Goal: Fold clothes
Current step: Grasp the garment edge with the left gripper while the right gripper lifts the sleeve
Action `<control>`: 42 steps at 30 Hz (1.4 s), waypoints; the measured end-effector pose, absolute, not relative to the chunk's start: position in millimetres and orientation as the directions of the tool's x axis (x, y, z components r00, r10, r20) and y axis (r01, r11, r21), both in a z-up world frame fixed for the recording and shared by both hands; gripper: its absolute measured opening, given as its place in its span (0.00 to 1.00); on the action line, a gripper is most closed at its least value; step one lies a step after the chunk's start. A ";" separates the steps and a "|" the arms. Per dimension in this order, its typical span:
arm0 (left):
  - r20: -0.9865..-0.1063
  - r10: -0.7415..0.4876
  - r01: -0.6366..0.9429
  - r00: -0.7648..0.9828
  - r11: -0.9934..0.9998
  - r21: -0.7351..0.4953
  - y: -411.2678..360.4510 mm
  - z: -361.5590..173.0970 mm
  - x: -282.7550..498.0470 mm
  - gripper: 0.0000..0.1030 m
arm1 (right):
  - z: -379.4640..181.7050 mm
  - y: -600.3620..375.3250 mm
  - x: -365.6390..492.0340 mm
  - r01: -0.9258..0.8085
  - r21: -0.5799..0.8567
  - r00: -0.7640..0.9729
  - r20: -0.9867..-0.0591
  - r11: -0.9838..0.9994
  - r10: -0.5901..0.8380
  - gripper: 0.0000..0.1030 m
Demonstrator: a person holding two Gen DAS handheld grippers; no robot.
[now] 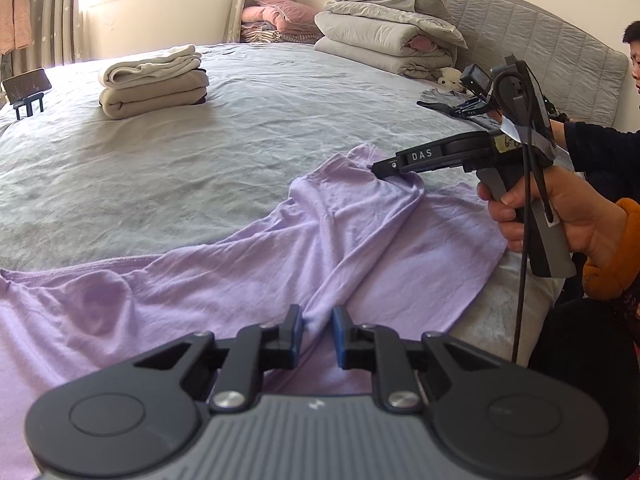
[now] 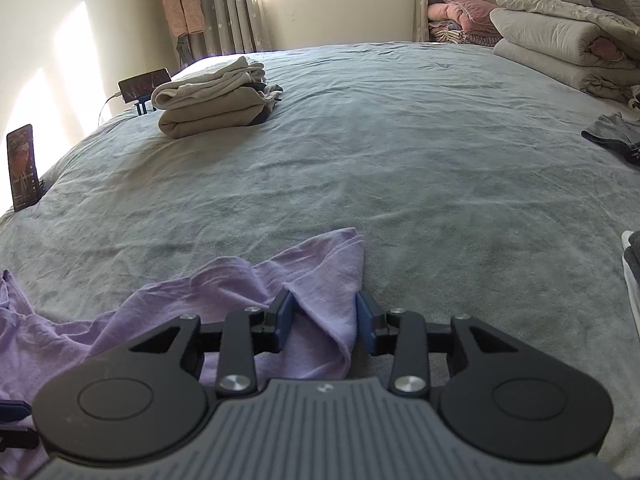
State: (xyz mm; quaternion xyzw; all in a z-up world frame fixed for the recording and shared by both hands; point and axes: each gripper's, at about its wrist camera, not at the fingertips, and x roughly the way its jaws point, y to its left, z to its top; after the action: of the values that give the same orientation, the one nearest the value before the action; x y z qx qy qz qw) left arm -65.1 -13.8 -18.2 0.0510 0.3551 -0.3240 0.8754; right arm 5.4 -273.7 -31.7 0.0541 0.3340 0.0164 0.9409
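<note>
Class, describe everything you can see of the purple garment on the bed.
The purple garment is pale lilac, thin and soft-looking, spread crumpled and unfolded on the grey bedsheet near its edge. A raised ridge of cloth sits between the left gripper pads; the right gripper straddles another bunched fold.

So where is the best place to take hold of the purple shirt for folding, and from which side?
Probably at the raised ridges of the purple shirt: the left gripper straddles one crease, the right gripper straddles the bunched corner. Come from the near bed edge, fingers low along the gray sheet, because those folds stand up.
</note>
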 end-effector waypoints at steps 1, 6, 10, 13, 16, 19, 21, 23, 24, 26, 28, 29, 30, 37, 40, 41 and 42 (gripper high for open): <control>-0.650 -0.529 0.596 0.545 0.790 -0.143 -14.4 -18.5 -64.6 0.11 | -32.7 -273.1 7.5 0.015 0.099 0.780 -0.624 0.995 0.050 0.15; -0.628 -0.518 0.562 0.582 0.813 -0.150 -17.3 -19.9 -62.4 0.04 | -26.8 -273.6 7.0 0.024 0.104 0.791 -0.610 0.994 0.044 0.06; -0.597 -0.521 0.565 0.610 0.814 -0.134 -14.8 -12.0 -69.6 0.03 | -11.2 -271.4 -3.4 0.014 0.090 0.818 -0.574 0.996 0.040 0.06; -0.578 -0.525 0.562 0.625 0.816 -0.134 -11.5 -5.9 -74.2 0.03 | 0.8 -270.4 -8.7 0.001 0.079 0.833 -0.551 0.997 0.042 0.06; -0.567 -0.524 0.555 0.636 0.821 -0.136 -8.7 -1.7 -77.1 0.03 | 13.3 -271.5 -9.4 -0.008 0.084 0.842 -0.537 0.996 0.052 0.05; -0.551 -0.524 0.550 0.649 0.824 -0.136 -5.9 2.9 -79.4 0.03 | 24.2 -271.8 -9.8 -0.013 0.081 0.849 -0.525 0.997 0.053 0.05; -0.541 -0.525 0.547 0.658 0.826 -0.136 -3.9 6.0 -81.0 0.03 | 32.1 -270.6 -12.4 -0.022 0.076 0.858 -0.510 0.997 0.057 0.05; -0.530 -0.525 0.544 0.666 0.828 -0.135 -1.9 9.3 -82.5 0.03 | 39.8 -269.6 -14.2 -0.035 0.069 0.866 -0.496 0.997 0.065 0.05; -0.524 -0.524 0.544 0.671 0.829 -0.133 -0.5 11.5 -83.1 0.03 | 43.4 -268.5 -13.8 -0.043 0.062 0.868 -0.491 0.997 0.068 0.05; -0.511 -0.522 0.541 0.683 0.832 -0.128 2.0 16.2 -83.1 0.03 | 50.4 -266.1 -12.2 -0.058 0.048 0.872 -0.483 0.997 0.074 0.05; -0.497 -0.515 0.532 0.698 0.838 -0.122 5.1 21.5 -82.2 0.03 | 56.7 -262.7 -8.4 -0.071 0.038 0.875 -0.478 0.997 0.081 0.05; -0.489 -0.509 0.523 0.708 0.844 -0.121 7.9 24.3 -81.4 0.03 | 60.3 -260.5 -6.4 -0.079 0.033 0.876 -0.474 0.996 0.085 0.05; -0.481 -0.503 0.514 0.718 0.849 -0.121 11.0 27.3 -80.6 0.03 | 64.3 -257.8 -4.5 -0.087 0.027 0.879 -0.468 0.996 0.090 0.05; -0.398 -0.456 0.447 0.796 0.886 -0.122 38.9 59.2 -78.7 0.03 | 100.9 -235.5 1.4 -0.144 -0.003 0.909 -0.395 0.990 0.131 0.05; -0.355 -0.449 0.438 0.820 0.891 -0.116 48.3 74.3 -85.4 0.03 | 111.7 -230.8 -1.8 -0.160 -0.008 0.918 -0.369 0.987 0.146 0.05; -0.345 -0.451 0.440 0.823 0.891 -0.115 50.5 78.1 -88.2 0.03 | 113.8 -230.1 -3.9 -0.165 -0.008 0.920 -0.362 0.986 0.150 0.05; -0.340 -0.455 0.444 0.823 0.889 -0.113 51.5 80.4 -91.2 0.03 | 116.0 -229.4 -5.9 -0.169 -0.009 0.922 -0.356 0.986 0.155 0.05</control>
State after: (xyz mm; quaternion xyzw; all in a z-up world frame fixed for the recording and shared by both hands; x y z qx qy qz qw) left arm -91.2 51.5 80.4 -0.0142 0.1814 -0.2354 0.9547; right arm -5.9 -229.4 116.0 -0.0197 0.1798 0.0825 0.9800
